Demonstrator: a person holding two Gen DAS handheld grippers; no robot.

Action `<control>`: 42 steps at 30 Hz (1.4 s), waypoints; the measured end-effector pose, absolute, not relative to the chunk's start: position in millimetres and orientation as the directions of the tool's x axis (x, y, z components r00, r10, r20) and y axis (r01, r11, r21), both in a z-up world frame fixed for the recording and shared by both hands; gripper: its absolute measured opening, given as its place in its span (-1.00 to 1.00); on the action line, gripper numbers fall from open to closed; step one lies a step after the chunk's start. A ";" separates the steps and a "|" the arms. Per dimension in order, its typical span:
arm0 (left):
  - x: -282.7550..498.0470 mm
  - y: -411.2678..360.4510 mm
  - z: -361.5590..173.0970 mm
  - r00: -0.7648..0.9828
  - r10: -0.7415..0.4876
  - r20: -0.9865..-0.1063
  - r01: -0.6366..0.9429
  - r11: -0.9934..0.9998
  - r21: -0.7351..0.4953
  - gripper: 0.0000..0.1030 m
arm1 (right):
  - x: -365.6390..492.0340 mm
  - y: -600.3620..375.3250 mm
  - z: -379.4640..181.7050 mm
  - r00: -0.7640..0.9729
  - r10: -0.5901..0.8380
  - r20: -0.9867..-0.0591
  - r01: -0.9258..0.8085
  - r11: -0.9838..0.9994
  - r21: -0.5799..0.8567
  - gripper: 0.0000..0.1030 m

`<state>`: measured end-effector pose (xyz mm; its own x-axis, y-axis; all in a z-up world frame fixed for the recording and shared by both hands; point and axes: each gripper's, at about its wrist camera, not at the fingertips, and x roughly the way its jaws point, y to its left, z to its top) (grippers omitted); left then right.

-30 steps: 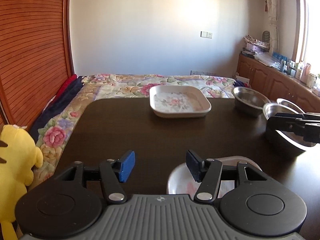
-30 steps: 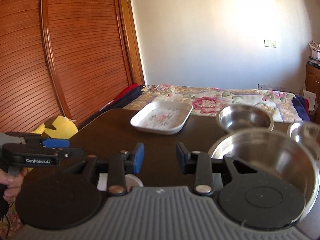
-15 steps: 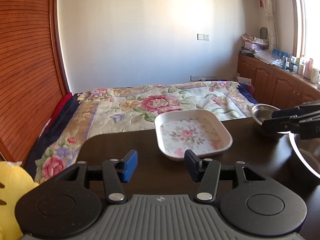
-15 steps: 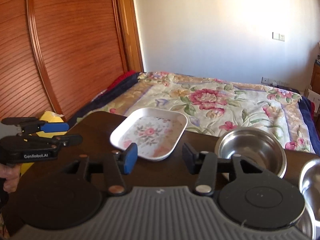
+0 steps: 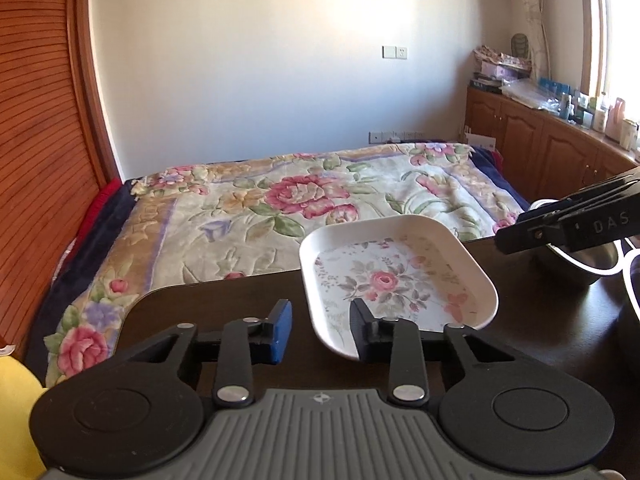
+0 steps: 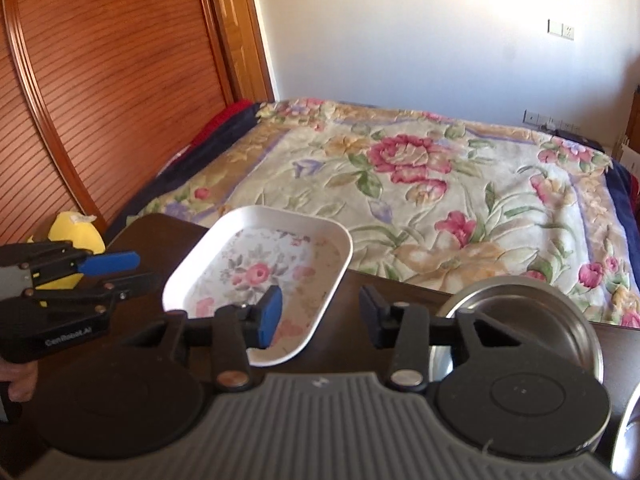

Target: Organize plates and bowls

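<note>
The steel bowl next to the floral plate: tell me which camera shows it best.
The right wrist view. There the steel bowl shows most of its round rim and inside, though the right claw's linkage covers its near part. In the left wrist view only a sliver of it shows at the right edge, behind the other claw.

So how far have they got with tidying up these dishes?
Nothing looks sorted yet. The square floral plate sits alone near the far edge of the dark table, and the steel bowl stands apart beside it, unstacked. Both the left gripper and the right gripper are open and empty, closing in on the plate. Gripping, moving and stacking all remain.
</note>
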<state>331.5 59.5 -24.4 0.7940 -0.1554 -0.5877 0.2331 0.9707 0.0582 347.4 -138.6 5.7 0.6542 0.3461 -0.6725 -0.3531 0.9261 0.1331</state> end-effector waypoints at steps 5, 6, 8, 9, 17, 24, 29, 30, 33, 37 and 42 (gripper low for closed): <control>349.2 56.8 -32.9 0.775 -0.163 -0.611 0.239 0.970 0.045 -0.39 | 363.1 -130.0 -6.3 0.616 0.320 -0.720 -0.353 0.929 0.111 -0.28; 351.7 56.4 -34.0 0.772 -0.164 -0.614 0.239 0.970 0.042 -0.39 | 365.9 -129.1 -8.4 0.608 0.316 -0.728 -0.352 0.930 0.110 -0.29; 355.3 56.8 -36.2 0.767 -0.169 -0.619 0.239 0.970 0.031 -0.39 | 369.2 -127.5 -12.0 0.587 0.322 -0.743 -0.357 0.927 0.119 -0.32; 357.1 57.2 -37.1 0.765 -0.170 -0.621 0.237 0.971 0.026 -0.39 | 370.9 -127.1 -13.3 0.578 0.320 -0.751 -0.359 0.926 0.118 -0.37; 367.7 58.7 -44.6 0.742 -0.177 -0.647 0.230 0.973 -0.002 -0.55 | 375.9 -119.0 -18.5 0.544 0.311 -0.779 -0.378 0.920 0.103 -0.63; 372.2 60.2 -49.3 0.737 -0.175 -0.653 0.218 0.976 -0.016 -0.56 | 379.0 -120.3 -21.7 0.534 0.315 -0.784 -0.358 0.925 0.128 -0.75; 374.3 60.7 -53.2 0.729 -0.175 -0.662 0.208 0.978 -0.028 -0.65 | 381.6 -119.0 -23.7 0.527 0.311 -0.791 -0.354 0.926 0.129 -0.76; 373.7 61.0 -53.2 0.728 -0.177 -0.662 0.208 0.978 -0.033 -0.65 | 381.8 -119.1 -24.5 0.524 0.311 -0.793 -0.353 0.927 0.130 -0.76; 371.9 60.8 -52.7 0.726 -0.179 -0.663 0.211 0.977 -0.033 -0.65 | 382.2 -118.3 -26.7 0.524 0.306 -0.795 -0.352 0.928 0.125 -0.76; 369.9 60.4 -52.1 0.723 -0.174 -0.668 0.207 0.978 -0.030 -0.67 | 383.8 -121.9 -27.8 0.508 0.332 -0.795 -0.340 0.925 0.169 -0.76; 357.6 62.9 -46.4 0.723 -0.177 -0.668 0.214 0.976 -0.028 -0.68 | 376.5 -124.9 -24.8 0.509 0.360 -0.782 -0.343 0.918 0.199 -0.76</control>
<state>357.6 62.9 -46.4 0.7230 -0.1772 -0.6677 0.2139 0.9765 -0.0276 376.5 -124.9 -24.8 0.5091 0.3596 -0.7820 -0.3433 0.9180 0.1987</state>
